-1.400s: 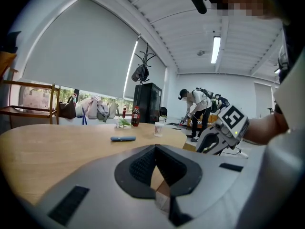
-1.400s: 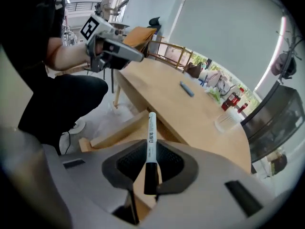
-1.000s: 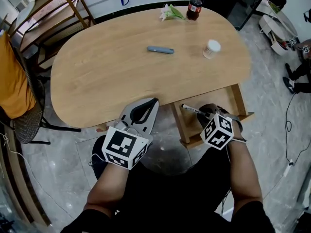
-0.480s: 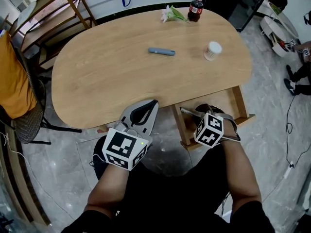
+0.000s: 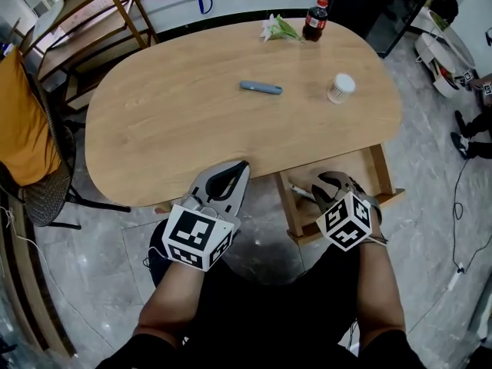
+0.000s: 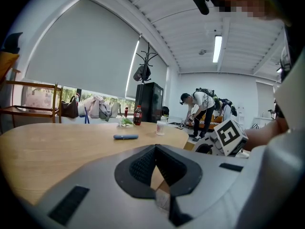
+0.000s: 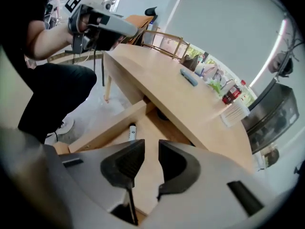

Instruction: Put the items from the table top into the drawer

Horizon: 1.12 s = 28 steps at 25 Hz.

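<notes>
A black-and-white marker point(image 5: 302, 194) point(image 7: 132, 131) lies in the open wooden drawer point(image 5: 286, 203) point(image 7: 109, 128) under the table's near right edge. Just above it, my right gripper point(image 5: 317, 184) point(image 7: 151, 144) is open; its jaws have just been opening and nothing is between them. On the tabletop point(image 5: 177, 121) remain a blue pen-like item point(image 5: 261, 88) point(image 6: 126, 137), a paper cup point(image 5: 340, 88) point(image 6: 160, 127), a cola bottle point(image 5: 315, 19) and a small flower sprig point(image 5: 278, 28). My left gripper point(image 5: 244, 162) point(image 6: 155, 147) is shut and empty at the table's near edge.
A chair with an orange cloth point(image 5: 27, 144) stands left of the table, and a wooden shelf point(image 5: 84, 21) is behind it. A black cabinet point(image 6: 148, 101) is at the far right. A person point(image 6: 202, 109) bends over in the background.
A second ago the right gripper held the marker over the drawer. Now the marker lies in the drawer and the gripper has drawn back a little. The left gripper has not moved.
</notes>
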Tool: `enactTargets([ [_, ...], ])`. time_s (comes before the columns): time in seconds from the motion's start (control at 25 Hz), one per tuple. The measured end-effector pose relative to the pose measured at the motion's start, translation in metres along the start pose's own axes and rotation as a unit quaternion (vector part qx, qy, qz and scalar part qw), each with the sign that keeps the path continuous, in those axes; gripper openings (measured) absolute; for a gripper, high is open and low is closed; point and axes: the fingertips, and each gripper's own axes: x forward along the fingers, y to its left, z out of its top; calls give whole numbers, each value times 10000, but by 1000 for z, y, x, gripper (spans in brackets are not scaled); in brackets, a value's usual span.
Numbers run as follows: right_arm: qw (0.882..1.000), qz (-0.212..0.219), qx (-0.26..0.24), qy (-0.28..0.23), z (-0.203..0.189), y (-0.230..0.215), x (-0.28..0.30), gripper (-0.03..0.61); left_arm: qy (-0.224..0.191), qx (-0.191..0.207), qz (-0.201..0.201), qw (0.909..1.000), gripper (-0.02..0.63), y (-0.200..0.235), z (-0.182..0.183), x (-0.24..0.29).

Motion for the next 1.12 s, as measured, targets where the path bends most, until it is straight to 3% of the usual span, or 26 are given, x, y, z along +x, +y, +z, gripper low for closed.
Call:
enactTargets([
  [0.24, 9940, -215, 694, -818, 25, -13, -32, 61, -40, 26, 19, 10000, 2, 2, 1, 1],
  [0.4, 9811, -213, 1177, -1520, 50, -24, -49, 58, -54, 58, 68, 9999, 2, 4, 2, 3],
  [0.48, 9696, -310, 1576, -1848, 60, -39, -57, 58, -58, 65, 101, 9999, 2, 6, 3, 3],
  [0.68, 9263, -832, 2579, -2618, 77, -101, -78, 60, -130, 74, 262, 9995, 2, 11, 5, 0],
  [0.88, 9064, -1422, 2799, -2826, 82, -155, -81, 75, -141, 85, 233, 9996, 2, 8, 4, -2],
  [1.04, 8913, -1549, 3171, -2846, 77, -195, -65, 116, -136, 106, 185, 9997, 2, 4, 4, -2],
  [1.12, 8897, -1631, 3241, -2771, 74, -212, -53, 154, -120, 98, 171, 9997, 2, 3, 2, -1],
])
